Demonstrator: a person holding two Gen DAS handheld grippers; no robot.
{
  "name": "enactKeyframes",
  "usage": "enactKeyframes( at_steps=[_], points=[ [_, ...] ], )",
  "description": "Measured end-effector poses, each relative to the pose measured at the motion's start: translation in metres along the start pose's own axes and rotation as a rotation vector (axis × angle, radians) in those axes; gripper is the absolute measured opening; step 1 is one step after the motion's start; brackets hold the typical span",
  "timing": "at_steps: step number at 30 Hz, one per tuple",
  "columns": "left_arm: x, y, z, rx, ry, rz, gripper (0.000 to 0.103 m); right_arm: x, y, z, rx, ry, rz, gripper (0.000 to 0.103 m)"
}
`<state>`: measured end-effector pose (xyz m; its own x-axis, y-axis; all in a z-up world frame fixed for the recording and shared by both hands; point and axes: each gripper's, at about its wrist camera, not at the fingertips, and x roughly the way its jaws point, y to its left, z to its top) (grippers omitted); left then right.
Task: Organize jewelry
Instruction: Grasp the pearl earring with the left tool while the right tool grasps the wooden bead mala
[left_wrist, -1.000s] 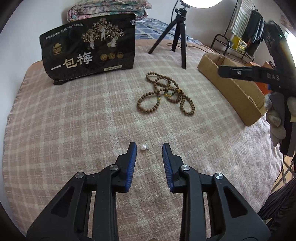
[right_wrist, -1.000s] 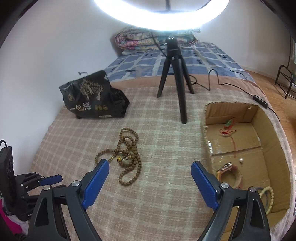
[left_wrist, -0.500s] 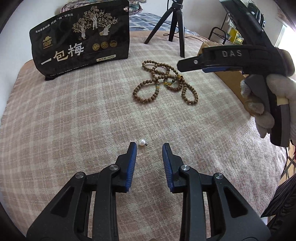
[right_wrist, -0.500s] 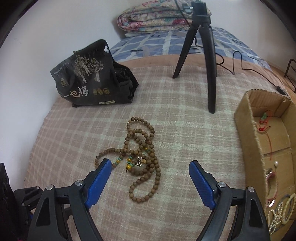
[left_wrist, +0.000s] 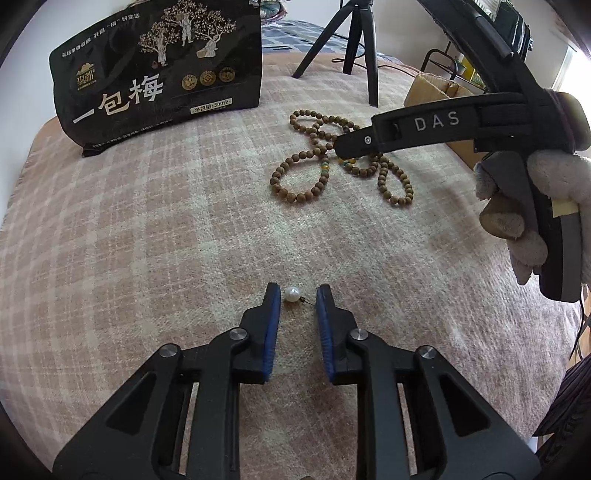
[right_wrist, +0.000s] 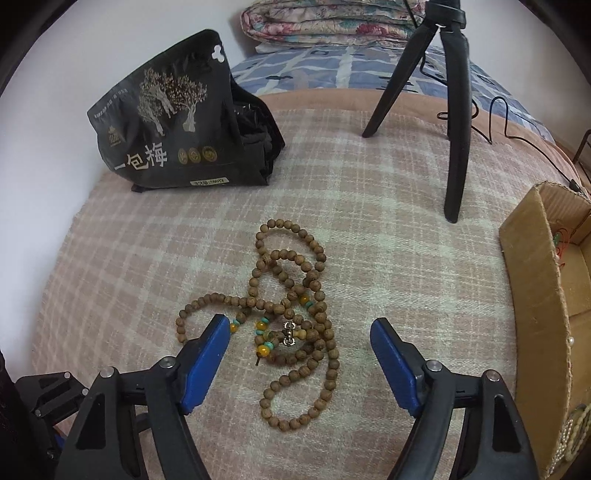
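Gloved hand (left_wrist: 532, 206), right tool (right_wrist: 299, 332) angled over beads (right_wrist: 291, 295)

- The left gripper (left_wrist: 297, 295), black with blue-padded fingers (left_wrist: 272, 328), points down at a pink-and-cream plaid blanket (left_wrist: 147, 258); its jaws are closing.
- A white pearl earring with a thin metal post (left_wrist: 291, 294) lies between the fingertips, nearer the left pad; no pad presses it.
- Well beyond the tips lies a tangled brown wooden bead necklace (left_wrist: 325, 173).
- Far left stands a black printed snack bag (left_wrist: 159, 70).
- The right gripper (left_wrist: 436, 127), black, reaches over the beads, held by a white-gloved hand (left_wrist: 532, 206).
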<state>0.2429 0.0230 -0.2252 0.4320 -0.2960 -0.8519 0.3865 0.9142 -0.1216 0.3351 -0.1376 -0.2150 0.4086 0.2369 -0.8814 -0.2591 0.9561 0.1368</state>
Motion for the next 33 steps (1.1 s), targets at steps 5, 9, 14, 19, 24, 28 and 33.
enactKeyframes(
  at_steps=[5,9,14,19,24,28,33],
  points=[
    [0.004,0.001,0.000,0.001,-0.010,0.000,0.016,0.012,0.004,0.001,-0.028,0.016,-0.027,0.078],
    [0.004,0.001,-0.001,0.003,-0.016,0.000,0.015,0.019,0.005,0.002,-0.036,0.017,-0.042,0.078],
    [0.004,0.001,-0.001,0.002,-0.020,-0.004,0.015,0.028,0.010,0.004,-0.081,0.010,-0.078,0.074],
    [0.004,0.001,-0.001,0.004,-0.023,0.000,0.015,0.027,0.012,0.003,-0.105,0.004,-0.081,0.049],
    [0.003,0.000,-0.001,0.006,-0.028,0.009,0.015,0.021,0.005,0.001,-0.077,-0.009,-0.057,0.015],
    [0.001,-0.002,-0.002,0.005,-0.030,0.020,0.015,0.016,-0.001,0.001,-0.054,-0.019,-0.035,0.010],
    [-0.004,-0.001,-0.003,0.004,-0.040,0.031,0.015,0.002,-0.001,0.003,-0.047,-0.054,-0.021,0.009]
  ],
)
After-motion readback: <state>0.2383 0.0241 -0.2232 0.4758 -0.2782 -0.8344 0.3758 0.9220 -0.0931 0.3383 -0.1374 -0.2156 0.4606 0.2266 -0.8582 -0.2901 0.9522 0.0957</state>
